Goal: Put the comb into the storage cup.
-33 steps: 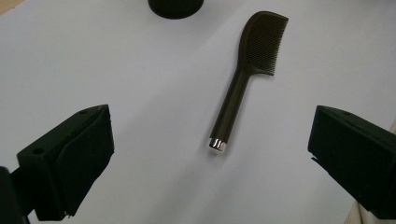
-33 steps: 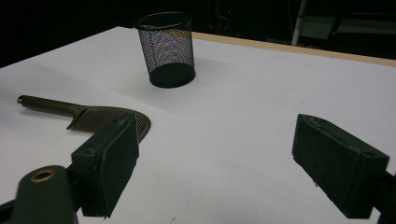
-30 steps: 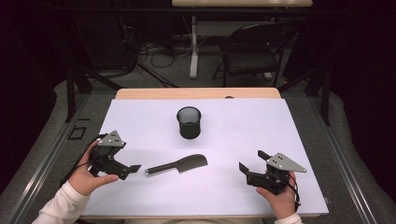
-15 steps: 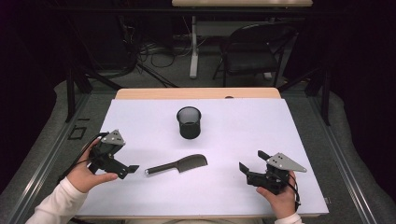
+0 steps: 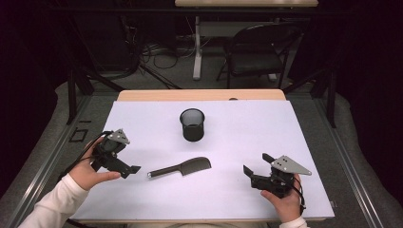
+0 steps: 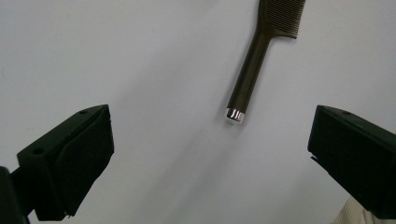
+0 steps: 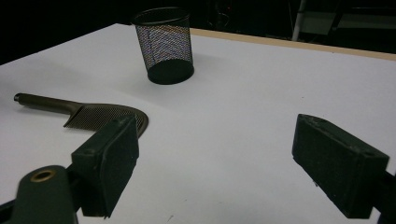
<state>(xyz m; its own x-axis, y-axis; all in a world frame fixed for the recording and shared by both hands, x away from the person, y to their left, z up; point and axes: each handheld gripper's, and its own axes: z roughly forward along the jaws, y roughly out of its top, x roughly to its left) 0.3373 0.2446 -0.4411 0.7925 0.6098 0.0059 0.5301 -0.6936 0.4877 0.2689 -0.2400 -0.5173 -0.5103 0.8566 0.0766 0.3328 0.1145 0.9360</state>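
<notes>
Comb point(image 5: 183, 167) flat at table centre, near of mesh cup point(image 5: 192, 125); long axis left-right, handle tip toward left gripper point(image 5: 129, 167), nearer, jaws spread, empty. Right gripper point(image 5: 254, 165) spread, empty, farther.

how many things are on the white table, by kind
dark brown plastic comb with a long handle: 1
black wire mesh cup, upright: 1
total: 2, both lying on the white table
</notes>
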